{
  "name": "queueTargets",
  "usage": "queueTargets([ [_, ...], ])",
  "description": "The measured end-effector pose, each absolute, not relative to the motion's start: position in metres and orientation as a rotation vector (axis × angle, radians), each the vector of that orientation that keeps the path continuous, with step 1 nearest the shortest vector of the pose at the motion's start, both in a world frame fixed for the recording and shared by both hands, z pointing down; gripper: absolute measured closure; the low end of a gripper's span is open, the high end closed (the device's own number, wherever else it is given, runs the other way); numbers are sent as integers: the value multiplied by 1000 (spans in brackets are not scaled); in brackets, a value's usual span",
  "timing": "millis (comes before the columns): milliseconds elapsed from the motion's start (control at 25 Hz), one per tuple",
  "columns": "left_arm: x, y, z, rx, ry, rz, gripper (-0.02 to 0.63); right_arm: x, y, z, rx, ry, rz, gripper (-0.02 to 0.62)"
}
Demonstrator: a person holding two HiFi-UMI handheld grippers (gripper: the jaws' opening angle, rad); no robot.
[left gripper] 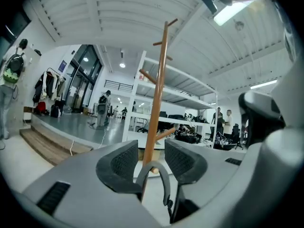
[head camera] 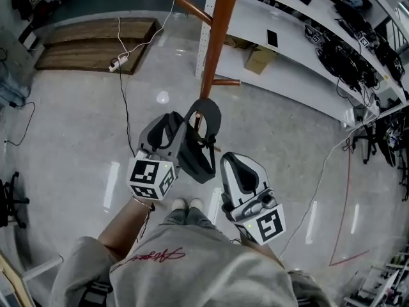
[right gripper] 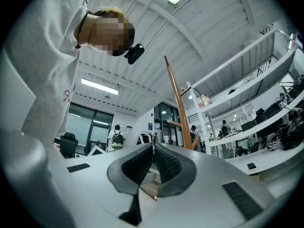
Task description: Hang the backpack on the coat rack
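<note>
The orange coat rack (head camera: 216, 37) stands just ahead of me, with pegs branching off its pole (left gripper: 156, 103). The black backpack (head camera: 197, 160) hangs against it, and its grey top loop (head camera: 211, 110) lies over a peg tip. My left gripper (head camera: 182, 128) is open. The loop (left gripper: 160, 172) stands between its pads (left gripper: 124, 163) without touching them. My right gripper (head camera: 230, 160) is at the backpack's right edge. Its jaws (right gripper: 153, 148) are closed together, and a thin dark strap (right gripper: 135, 205) runs down from between them.
A wooden platform (head camera: 96, 43) with a white power strip (head camera: 118, 61) and cable lies at the far left. White shelving (head camera: 300, 50) runs along the right, with a cardboard box (head camera: 259, 59) under it. A red cable (head camera: 348, 203) trails on the floor. People stand far off (left gripper: 223, 122).
</note>
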State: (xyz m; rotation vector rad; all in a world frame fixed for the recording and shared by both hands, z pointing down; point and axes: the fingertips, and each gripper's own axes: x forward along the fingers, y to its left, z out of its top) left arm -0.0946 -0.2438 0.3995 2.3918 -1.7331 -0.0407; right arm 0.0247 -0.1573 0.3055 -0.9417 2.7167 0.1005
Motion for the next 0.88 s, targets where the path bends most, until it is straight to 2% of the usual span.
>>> queueTargets([
  [240,-77,-205,329,2523,-1683,-216,434,15,-146,282,-895,2690,189,571],
  [480,-64,-184,301,2593,-1640,-216,436,10,-139,262,-875,2668,243,571],
  [640,-64,-169,291,2612,-1656,-227,504,7,-129,257,-872,2665,245,571],
  [880,-70,-159,284,2619,-1700,-239,573,2,-122,252,-856,2667,255,571],
])
